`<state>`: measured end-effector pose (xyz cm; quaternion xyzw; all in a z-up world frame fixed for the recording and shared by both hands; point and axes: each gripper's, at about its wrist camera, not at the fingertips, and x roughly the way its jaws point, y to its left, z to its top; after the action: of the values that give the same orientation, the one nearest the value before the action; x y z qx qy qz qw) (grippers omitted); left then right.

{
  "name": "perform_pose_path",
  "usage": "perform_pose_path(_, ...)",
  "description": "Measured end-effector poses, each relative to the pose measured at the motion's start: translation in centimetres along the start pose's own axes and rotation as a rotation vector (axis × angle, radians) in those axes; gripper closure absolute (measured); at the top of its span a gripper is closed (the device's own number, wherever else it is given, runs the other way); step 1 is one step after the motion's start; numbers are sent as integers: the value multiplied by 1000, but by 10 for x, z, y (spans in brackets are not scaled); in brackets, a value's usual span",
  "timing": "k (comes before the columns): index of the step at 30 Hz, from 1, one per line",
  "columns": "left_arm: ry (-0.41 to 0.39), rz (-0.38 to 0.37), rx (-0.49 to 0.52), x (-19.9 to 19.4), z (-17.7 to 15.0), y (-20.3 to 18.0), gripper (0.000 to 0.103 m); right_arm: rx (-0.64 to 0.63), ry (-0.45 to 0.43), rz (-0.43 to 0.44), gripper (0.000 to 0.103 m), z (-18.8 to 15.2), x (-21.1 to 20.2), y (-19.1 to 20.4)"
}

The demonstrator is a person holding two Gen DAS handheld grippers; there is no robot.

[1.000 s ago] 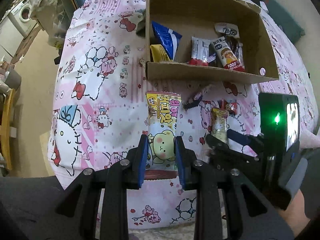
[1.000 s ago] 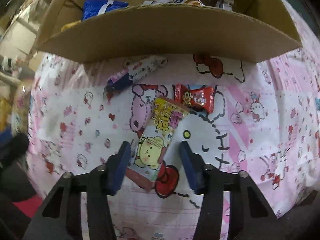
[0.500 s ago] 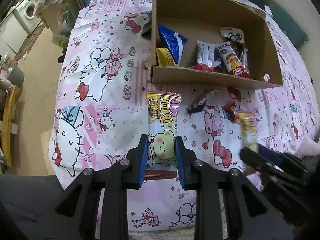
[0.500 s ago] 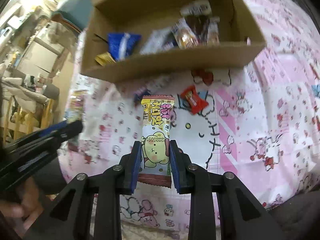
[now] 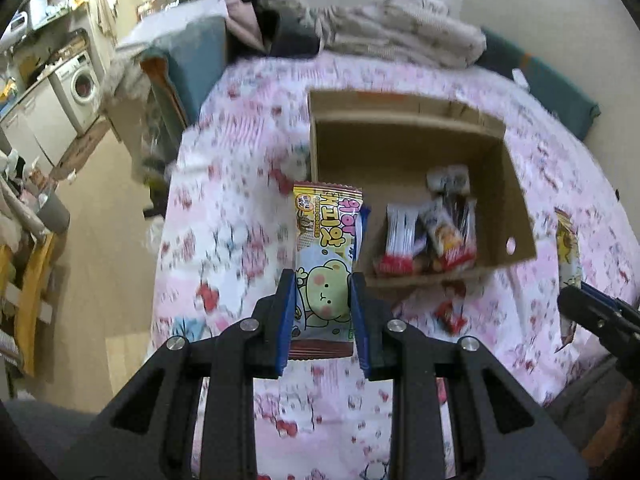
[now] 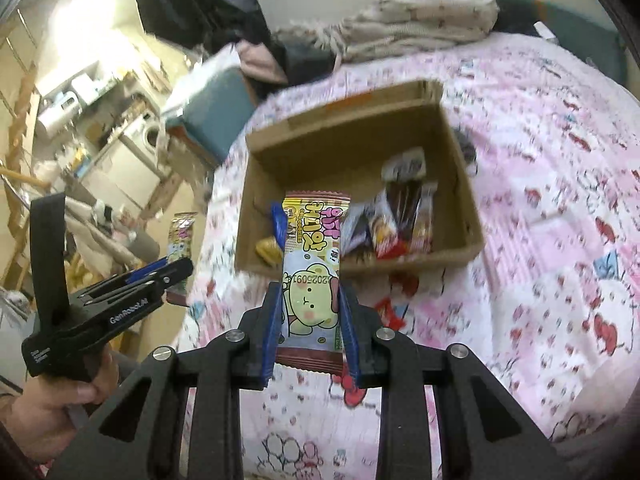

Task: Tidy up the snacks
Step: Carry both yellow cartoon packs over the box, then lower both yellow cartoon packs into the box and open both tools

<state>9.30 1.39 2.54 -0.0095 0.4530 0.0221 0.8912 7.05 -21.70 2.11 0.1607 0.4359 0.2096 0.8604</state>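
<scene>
Aloft, our left gripper (image 5: 323, 300) pinches a yellow bear-print snack packet (image 5: 326, 264) by its lower half, pads pressed on both edges. Our right gripper (image 6: 308, 320) clamps a matching snack packet (image 6: 312, 276) the same way. Both packets hang above the pink cartoon-print bedspread (image 5: 224, 240), in front of the open cardboard box (image 5: 516, 200), where several wrapped snacks (image 5: 432, 236) lie along its near wall. A small red candy (image 5: 450, 316) lies on the spread just outside it.
</scene>
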Motion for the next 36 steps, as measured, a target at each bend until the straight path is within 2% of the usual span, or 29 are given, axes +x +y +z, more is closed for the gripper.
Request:
perform_pose_path(11,-76,-25,34,10,58,-19,80,34,-96,-15,74,60,2,-27)
perform_pose_path(14,-113,-3,84,19,70,-31,80,34,-105,-20,74,76,10,-32)
perform_pose_path(19,-141,-42,88,38,84,-39,80,36,-93,-17,74,93,38,-45)
perform_pose_path(23,-108,-121,62,63,81,-39,80,106,-74,56,74,87,60,-66)
perform_pose_path(26,-58,-139,26,85,72,-33,80,117,-31,15,74,80,76,-76)
perform_pose_path(30,-17,-177,-73,105,67,-18,80,153,4,40,74,77,89,-83)
perform_pose_path(36,13,-193,-101,115,68,-21,80,148,60,12,74,74,105,-84)
